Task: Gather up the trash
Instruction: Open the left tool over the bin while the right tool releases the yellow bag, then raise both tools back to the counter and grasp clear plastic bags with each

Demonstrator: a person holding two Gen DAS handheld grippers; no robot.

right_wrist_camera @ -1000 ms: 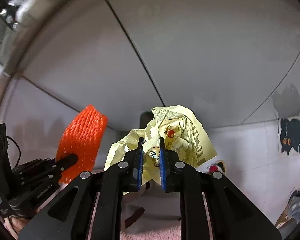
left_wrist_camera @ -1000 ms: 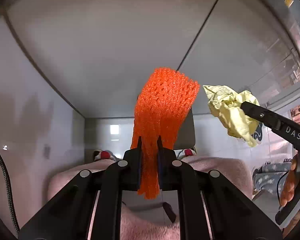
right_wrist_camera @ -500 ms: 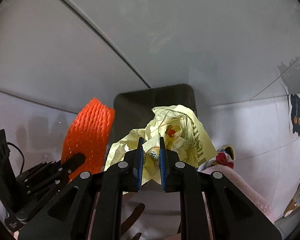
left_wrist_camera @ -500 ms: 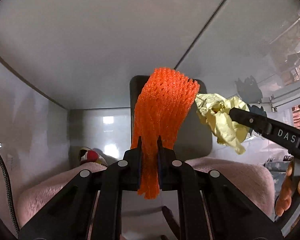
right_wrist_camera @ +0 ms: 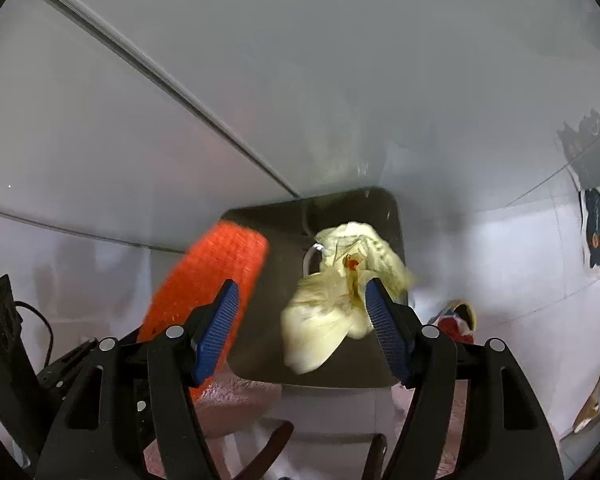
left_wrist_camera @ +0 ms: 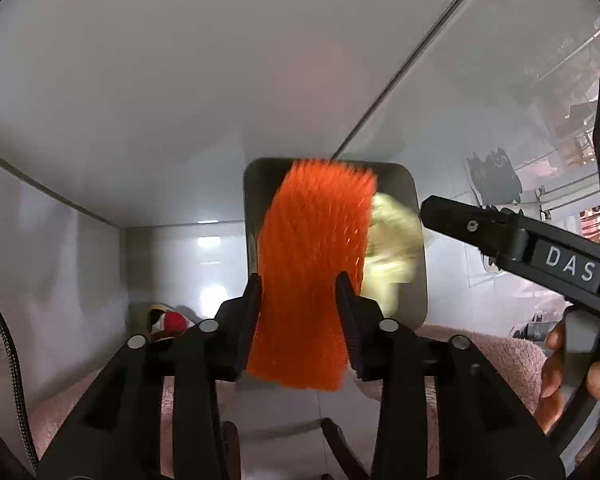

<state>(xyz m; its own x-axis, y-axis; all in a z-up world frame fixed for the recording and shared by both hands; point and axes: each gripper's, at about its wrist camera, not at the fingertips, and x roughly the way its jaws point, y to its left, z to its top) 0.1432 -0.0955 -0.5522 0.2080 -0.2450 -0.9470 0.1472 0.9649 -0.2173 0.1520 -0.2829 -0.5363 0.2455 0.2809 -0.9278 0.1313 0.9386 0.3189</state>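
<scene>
An orange foam net sits blurred between the fingers of my left gripper, whose jaws are opening; it looks loose and is slipping down over a dark square bin. In the right wrist view a crumpled yellow paper wrapper hangs blurred beside the right-hand blue pad of my right gripper, whose jaws are opening with a wide gap to the other pad. Below it lies the same bin. The net shows at the left, and the wrapper shows behind the net in the left wrist view.
White panels rise right behind the bin. Pink fluffy fabric lies at the bin's near side. A red-and-white object sits on the floor to one side. A black cat sticker marks the tiled wall. A hand holds the right gripper's handle.
Both grippers came down over the bin, then their jaws spread. The wrapper has come free of the right pads and the net has loosened, both now blurred.
</scene>
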